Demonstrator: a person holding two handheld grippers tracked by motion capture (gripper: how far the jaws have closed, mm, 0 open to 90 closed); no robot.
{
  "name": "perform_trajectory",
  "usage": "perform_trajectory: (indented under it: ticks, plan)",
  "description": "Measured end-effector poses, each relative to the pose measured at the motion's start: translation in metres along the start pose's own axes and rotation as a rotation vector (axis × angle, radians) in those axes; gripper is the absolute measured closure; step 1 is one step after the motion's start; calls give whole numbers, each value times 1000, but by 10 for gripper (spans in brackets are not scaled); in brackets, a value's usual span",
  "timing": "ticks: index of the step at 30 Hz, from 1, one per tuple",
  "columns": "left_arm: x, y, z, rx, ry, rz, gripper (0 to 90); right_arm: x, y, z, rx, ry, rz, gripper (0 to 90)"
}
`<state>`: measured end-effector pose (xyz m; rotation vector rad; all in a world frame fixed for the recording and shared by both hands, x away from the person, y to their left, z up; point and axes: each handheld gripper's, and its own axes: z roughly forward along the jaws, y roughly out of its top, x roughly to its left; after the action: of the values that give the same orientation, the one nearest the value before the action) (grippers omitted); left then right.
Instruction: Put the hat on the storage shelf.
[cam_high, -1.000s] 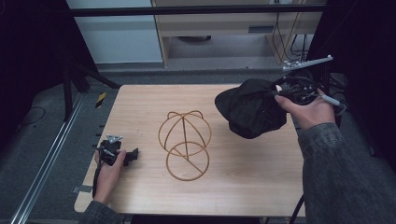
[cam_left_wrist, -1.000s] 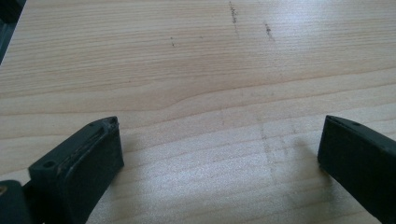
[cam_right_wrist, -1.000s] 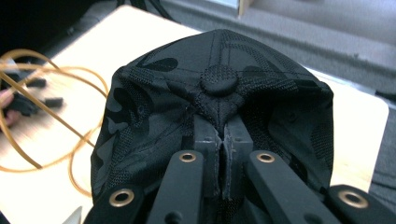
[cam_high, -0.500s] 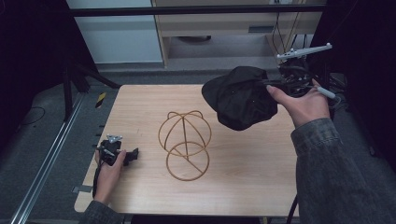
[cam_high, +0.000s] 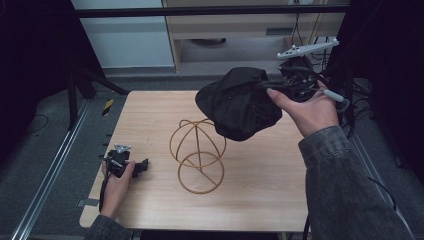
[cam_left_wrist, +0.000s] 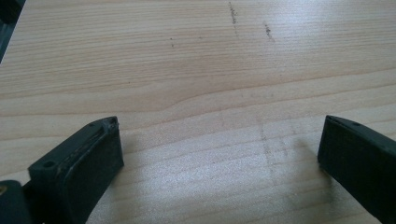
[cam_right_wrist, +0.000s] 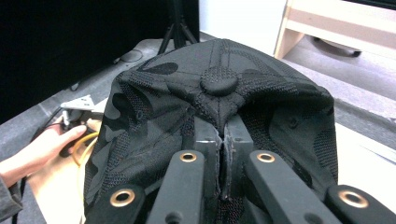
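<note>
- Our right gripper (cam_high: 267, 90) holds a black cap (cam_high: 239, 102) in the air above the far right part of the wooden table (cam_high: 260, 200), its jaws pinched tight on a fold of the fabric.
- In the right gripper view, the two black jaws meet on the cloth just below the cap's crown button (cam_right_wrist: 218, 81); a dark camouflage pattern runs across the panels, and we can read no brand, label or lettering on it.
- The cap hangs just above and to the right of a gold wire stand (cam_high: 197, 155), which sits upright near the table's middle; whether the fabric touches the wire we cannot tell.
- Our left gripper (cam_high: 142, 166) rests on the table close to the near left edge, jaws spread wide with nothing but bare wood between them.
- Bare tabletop lies all round the stand, with the widest stretch along the near edge and to the right.
- A yellow-and-black striped marker (cam_high: 108, 106) lies on the floor just off the far left corner.
</note>
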<state>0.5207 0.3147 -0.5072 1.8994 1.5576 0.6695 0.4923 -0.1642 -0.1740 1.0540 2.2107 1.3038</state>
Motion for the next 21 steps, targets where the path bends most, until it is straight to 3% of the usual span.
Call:
perform_trajectory:
  ticks: [8, 21]
  plan:
    - [0, 0, 0, 0, -1, 1, 0, 22, 12, 9, -7, 49, -37, 871]
    - [0, 0, 0, 0, -1, 0, 0, 47, 14, 24, 5, 116, -73, 871]
